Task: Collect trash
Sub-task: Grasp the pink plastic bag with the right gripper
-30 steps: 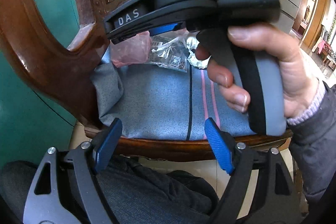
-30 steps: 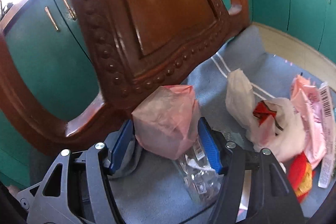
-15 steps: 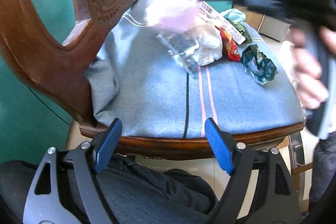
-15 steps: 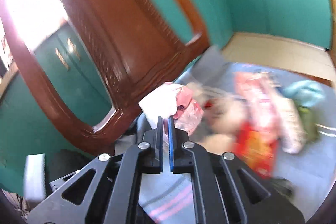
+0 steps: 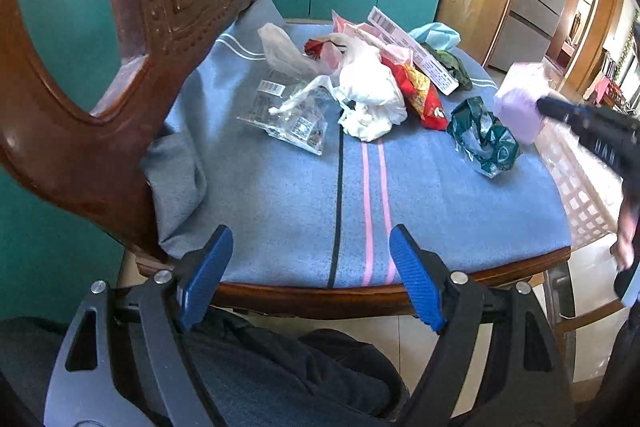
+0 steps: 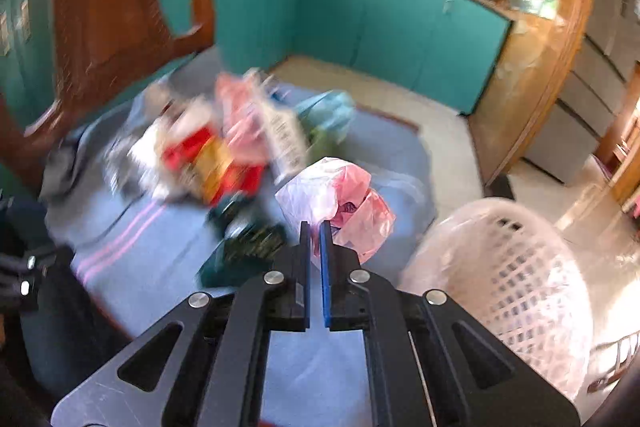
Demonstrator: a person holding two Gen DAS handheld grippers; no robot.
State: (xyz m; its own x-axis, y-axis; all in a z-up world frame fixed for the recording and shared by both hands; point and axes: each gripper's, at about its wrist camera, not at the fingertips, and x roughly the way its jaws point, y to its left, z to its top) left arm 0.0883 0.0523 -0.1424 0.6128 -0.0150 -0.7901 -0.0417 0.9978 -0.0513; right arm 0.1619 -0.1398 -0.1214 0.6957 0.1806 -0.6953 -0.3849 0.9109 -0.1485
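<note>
A crumpled pink plastic bag hangs from my right gripper, which is shut on it above the right edge of the chair seat. In the left wrist view the same pink bag shows blurred at the far right, beside the right gripper. A pink lattice basket stands just right of the held bag. On the blue seat cloth lie a clear wrapper, a white bag, a red snack packet and a dark green wrapper. My left gripper is open at the seat's front edge, holding nothing.
The carved wooden chair back rises at the left. Teal cabinets line the far wall, with tiled floor in front. A person's trouser leg lies below the left gripper. A hand holds the right gripper's handle.
My right gripper shut on the pink bag near the chair back, lifted it and carried it rightward across the seat toward the basket. The left gripper stayed put and open.
</note>
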